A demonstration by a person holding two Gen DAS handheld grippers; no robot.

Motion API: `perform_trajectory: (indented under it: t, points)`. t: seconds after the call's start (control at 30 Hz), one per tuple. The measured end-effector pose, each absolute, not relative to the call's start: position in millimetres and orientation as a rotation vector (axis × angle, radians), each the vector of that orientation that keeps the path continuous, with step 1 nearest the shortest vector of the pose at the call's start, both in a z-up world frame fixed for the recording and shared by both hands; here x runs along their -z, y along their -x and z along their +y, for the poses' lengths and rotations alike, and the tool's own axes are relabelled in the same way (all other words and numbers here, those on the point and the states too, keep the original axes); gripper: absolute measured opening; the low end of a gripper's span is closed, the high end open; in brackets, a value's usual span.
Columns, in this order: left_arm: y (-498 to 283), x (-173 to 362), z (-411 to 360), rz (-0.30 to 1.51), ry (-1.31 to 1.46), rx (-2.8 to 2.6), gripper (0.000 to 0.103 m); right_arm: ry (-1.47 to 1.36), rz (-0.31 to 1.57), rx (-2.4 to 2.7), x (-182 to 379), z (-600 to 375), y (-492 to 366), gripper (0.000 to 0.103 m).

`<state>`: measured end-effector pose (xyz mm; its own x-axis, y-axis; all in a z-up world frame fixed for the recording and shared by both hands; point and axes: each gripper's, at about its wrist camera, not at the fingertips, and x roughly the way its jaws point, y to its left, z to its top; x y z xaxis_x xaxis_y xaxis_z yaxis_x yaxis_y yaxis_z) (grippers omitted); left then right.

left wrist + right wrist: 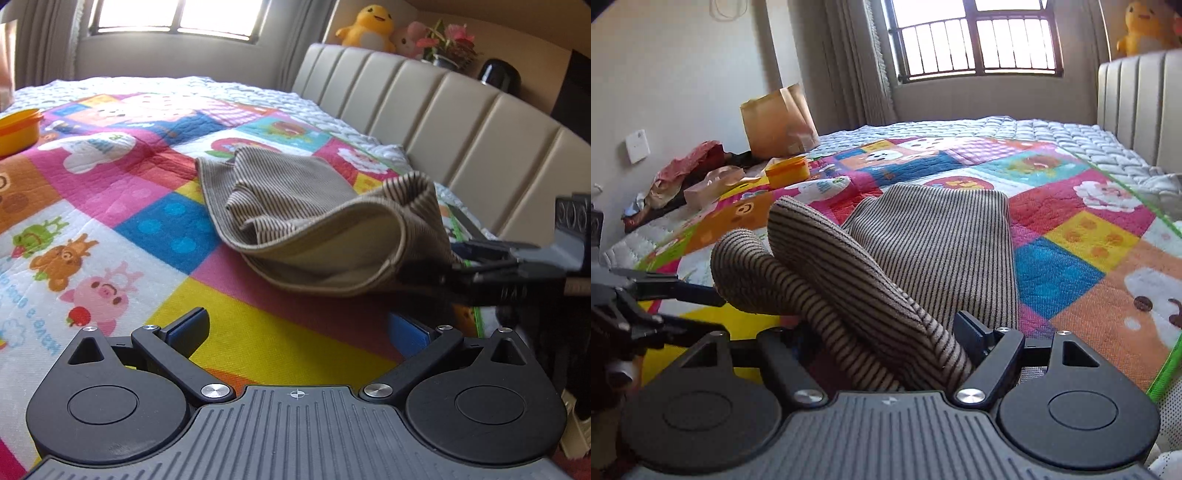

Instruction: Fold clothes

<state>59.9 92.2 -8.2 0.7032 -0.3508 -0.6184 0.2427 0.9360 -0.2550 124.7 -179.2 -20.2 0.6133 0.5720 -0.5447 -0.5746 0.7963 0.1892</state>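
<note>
— Where is the striped garment (295,206)?
— On the bed's patchwork quilt (122,192), near edge lifted and doubled over.
— Who holds it?
— The right gripper (882,332); cloth fills its fingers, hiding the left one, so whether they're clamped I cannot tell.
— The left gripper (295,328)?
— Fingers spread apart, holding nothing, above the quilt.

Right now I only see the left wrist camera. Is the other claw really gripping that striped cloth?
Observer: Yes. The right wrist view shows the striped garment bunched in a thick roll between the right gripper fingers.
Operator: What's beyond the orange tub?
Observer: A brown paper bag stands behind it, at the bed's far edge.
Operator: Anything else there?
Observer: A crumpled pile of reddish and tan stuff lies along the wall.
</note>
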Motion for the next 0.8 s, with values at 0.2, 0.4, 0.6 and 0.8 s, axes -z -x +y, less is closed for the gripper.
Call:
perform_trajectory:
  t: [0.2,0.4,0.6,0.8]
  points:
    - [-78.8,20.0,79.3,0.760,0.128,0.270,0.103,0.248,0.537,-0.660,29.3,-160.1,-97.5,0.079]
    - [-93.2,9.3,95.9,0.728,0.244,0.222,0.103,0.602,0.363,-0.624,45.3,-137.9,-66.1,0.086]
    - [-91.1,11.7,110.2,0.738,0.296,0.197,0.103,0.609,0.316,-0.560,52.6,-133.0,-73.9,0.079]
    - [-79.3,5.3,133.7,0.700,0.341,0.179,0.103,0.658,0.307,-0.601,46.4,-127.1,-68.0,0.040]
